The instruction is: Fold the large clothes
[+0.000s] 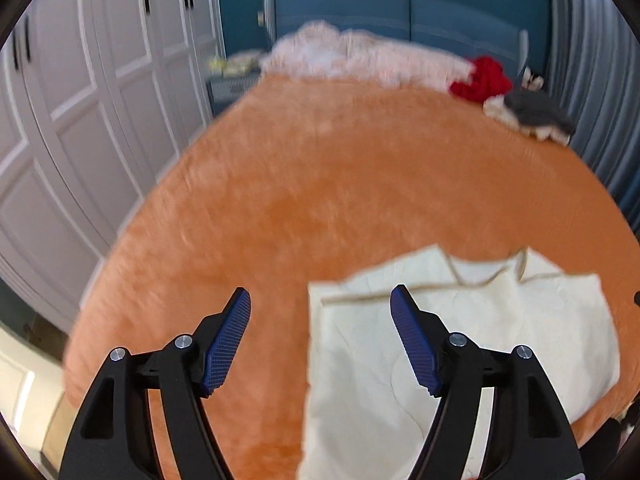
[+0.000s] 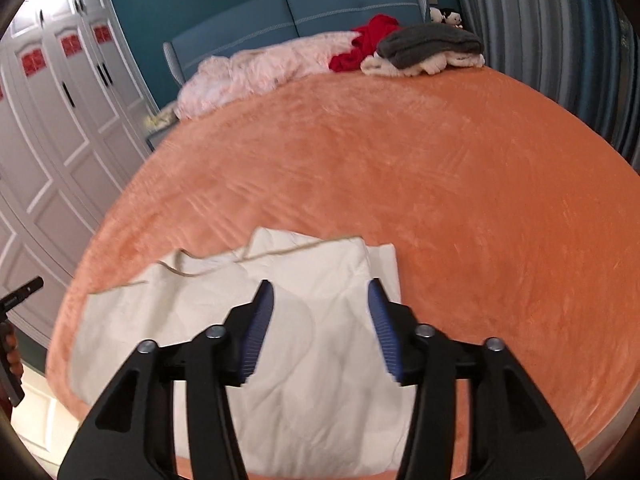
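A cream quilted garment (image 1: 500,320) lies partly folded near the front edge of the orange bed cover (image 1: 320,180). It also shows in the right wrist view (image 2: 320,360) on the bed cover (image 2: 440,160). My left gripper (image 1: 320,300) is open and empty above the garment's left edge. My right gripper (image 2: 321,290) is open and empty, hovering over the garment's right half. The left gripper's edge (image 2: 20,292) shows at the far left of the right wrist view.
A pink blanket (image 2: 260,68), a red garment (image 2: 368,40) and a grey and cream folded pile (image 2: 428,50) lie by the blue headboard (image 2: 320,12). White wardrobe doors (image 1: 80,120) stand left; a striped curtain (image 2: 560,40) hangs right.
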The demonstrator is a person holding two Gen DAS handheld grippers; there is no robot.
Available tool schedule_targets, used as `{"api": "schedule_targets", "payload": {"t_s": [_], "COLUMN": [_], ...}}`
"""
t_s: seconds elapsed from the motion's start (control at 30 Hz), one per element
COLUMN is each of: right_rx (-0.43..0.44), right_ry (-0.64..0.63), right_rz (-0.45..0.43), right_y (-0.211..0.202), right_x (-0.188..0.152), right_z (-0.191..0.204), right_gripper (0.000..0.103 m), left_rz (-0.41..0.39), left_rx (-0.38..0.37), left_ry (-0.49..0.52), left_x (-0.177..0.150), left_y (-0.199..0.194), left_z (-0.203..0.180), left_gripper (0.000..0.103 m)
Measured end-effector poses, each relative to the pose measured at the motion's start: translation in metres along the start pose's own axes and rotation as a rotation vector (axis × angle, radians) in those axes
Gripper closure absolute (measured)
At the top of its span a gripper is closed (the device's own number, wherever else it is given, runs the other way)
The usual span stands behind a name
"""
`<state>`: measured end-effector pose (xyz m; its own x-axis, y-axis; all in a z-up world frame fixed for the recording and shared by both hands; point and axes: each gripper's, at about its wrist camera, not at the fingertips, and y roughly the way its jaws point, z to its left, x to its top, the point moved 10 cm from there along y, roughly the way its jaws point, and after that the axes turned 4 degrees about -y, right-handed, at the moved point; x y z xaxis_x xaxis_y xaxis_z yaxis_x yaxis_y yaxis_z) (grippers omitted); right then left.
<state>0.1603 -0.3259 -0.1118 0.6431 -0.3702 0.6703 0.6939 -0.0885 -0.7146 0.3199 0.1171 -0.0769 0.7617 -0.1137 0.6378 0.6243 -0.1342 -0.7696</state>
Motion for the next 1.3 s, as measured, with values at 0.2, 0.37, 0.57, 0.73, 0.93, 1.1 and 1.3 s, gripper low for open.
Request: {"api": "schedule_targets", "payload": {"t_s": [0.2,0.37,0.57,0.73,0.93,1.1,1.3], "right_rx": [-0.035,-0.040,0.003,-0.019,-0.101,-0.147,-0.138], "right_ry": [0.056,0.083,0.080,0.073,0.062,0.045,0.049], "right_rz": [0.082,0.135,0.190,0.050,0.063,0.151,0.157], "right_y": [0.053,0.088,0.116,0.088,0.106,0.147,0.164], "right_x": [-0.001,-0.002,-0.007,0.029,0.038,0.005,-0.012], "right_z": [-0.023,-0.028,-0.016,-0.018,-0.034,-0.040,-0.045], "right_gripper": [0.054,0.051,0.092,0.095,0.095,0.093,0.089], "left_rz": [0.163,0.232,0.256,0.140,0.123,0.194,0.142], "left_rx": [0.000,-0.024,-0.102,-0.103,-0.057,0.055,0.091], "left_ry": [-0.114,-0.169,-0.242,-0.214,-0.180,-0.120,-0.105], "left_x": [-0.038,-0.050,-0.041,-0.007,0.015,-0.015,-0.028], "left_y": [0.079,0.117,0.131,0.114,0.133,0.180,0.195], "left_z": [0.001,-0.004,-0.010,-0.015,-0.023,-0.020,-0.015], "left_gripper": [0.033,0.033,0.079,0.097,0.097,0.093,0.084]}}
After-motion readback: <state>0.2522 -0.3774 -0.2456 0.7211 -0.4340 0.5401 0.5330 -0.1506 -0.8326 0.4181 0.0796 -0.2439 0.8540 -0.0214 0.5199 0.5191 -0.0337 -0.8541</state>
